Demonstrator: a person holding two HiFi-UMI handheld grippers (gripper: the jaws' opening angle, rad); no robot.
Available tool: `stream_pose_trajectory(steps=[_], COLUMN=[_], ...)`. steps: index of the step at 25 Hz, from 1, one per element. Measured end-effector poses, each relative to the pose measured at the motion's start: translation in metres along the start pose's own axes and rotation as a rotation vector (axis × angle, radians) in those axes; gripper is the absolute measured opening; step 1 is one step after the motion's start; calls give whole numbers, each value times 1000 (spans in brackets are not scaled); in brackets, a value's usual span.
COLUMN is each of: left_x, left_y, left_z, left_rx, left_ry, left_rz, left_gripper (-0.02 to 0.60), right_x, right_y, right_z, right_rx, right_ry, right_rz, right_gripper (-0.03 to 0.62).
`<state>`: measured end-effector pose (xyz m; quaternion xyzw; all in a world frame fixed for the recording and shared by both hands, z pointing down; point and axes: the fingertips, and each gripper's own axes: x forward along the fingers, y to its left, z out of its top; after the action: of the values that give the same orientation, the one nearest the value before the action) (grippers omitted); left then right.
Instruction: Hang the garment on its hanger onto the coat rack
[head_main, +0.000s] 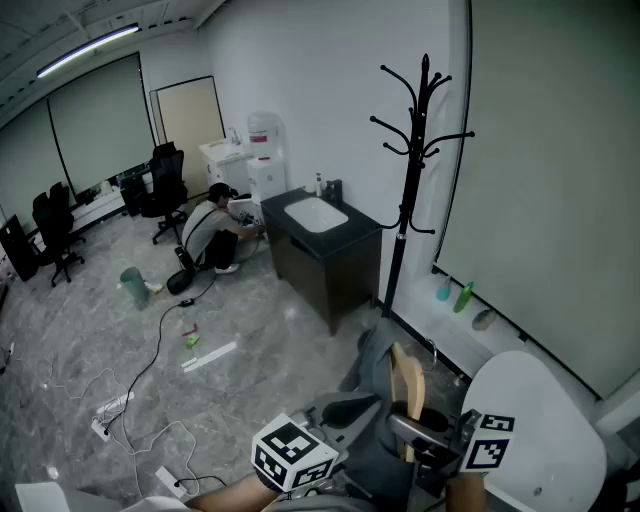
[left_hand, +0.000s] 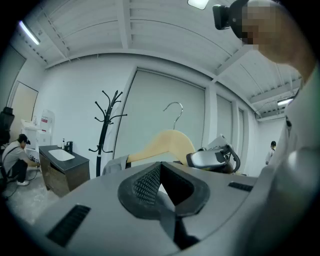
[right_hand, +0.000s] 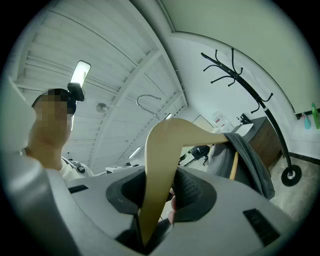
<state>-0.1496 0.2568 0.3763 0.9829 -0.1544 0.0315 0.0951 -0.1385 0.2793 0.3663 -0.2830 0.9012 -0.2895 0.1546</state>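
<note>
A black coat rack (head_main: 405, 200) stands by the wall beside a dark cabinet, far ahead of both grippers. The wooden hanger (head_main: 408, 385) carries a grey garment (head_main: 375, 360) draped over one arm. My right gripper (right_hand: 160, 185) is shut on the hanger's (right_hand: 165, 165) other arm, and its metal hook (right_hand: 147, 100) points up. In the left gripper view the hanger (left_hand: 165, 142), hook (left_hand: 175, 107) and the rack (left_hand: 103, 135) lie ahead. The left gripper (left_hand: 160, 170) has its jaws together with nothing seen between them, and it sits low beside the garment (head_main: 345, 412).
A dark cabinet with a white sink (head_main: 320, 250) stands left of the rack. A person (head_main: 215, 235) crouches beyond it near a water dispenser (head_main: 262, 150). Cables (head_main: 150, 370) trail over the floor. Bottles (head_main: 455, 293) sit on the wall ledge; a white round surface (head_main: 540, 430) is at the right.
</note>
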Motion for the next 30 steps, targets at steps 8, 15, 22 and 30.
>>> stream_pose_trajectory(steps=[8,15,22,30], left_x=[1,-1,8,30], left_y=[-7,-12,-20,-35], left_z=[0,-3,-4,-9], left_rx=[8,6,20,37], left_ry=[-3,3,5,-2], left_rz=[2,2,-8,-35], left_gripper=[5,5,5,5], right_x=[-7,-14,-39,-57], right_y=[-1,1,-5,-16], right_z=[1,1,15,27], right_rx=[0,-1,-11,-15], right_ry=[-3,-4,53,117], right_rz=[-9,-3,130,218], right_gripper=[133,135,135,135])
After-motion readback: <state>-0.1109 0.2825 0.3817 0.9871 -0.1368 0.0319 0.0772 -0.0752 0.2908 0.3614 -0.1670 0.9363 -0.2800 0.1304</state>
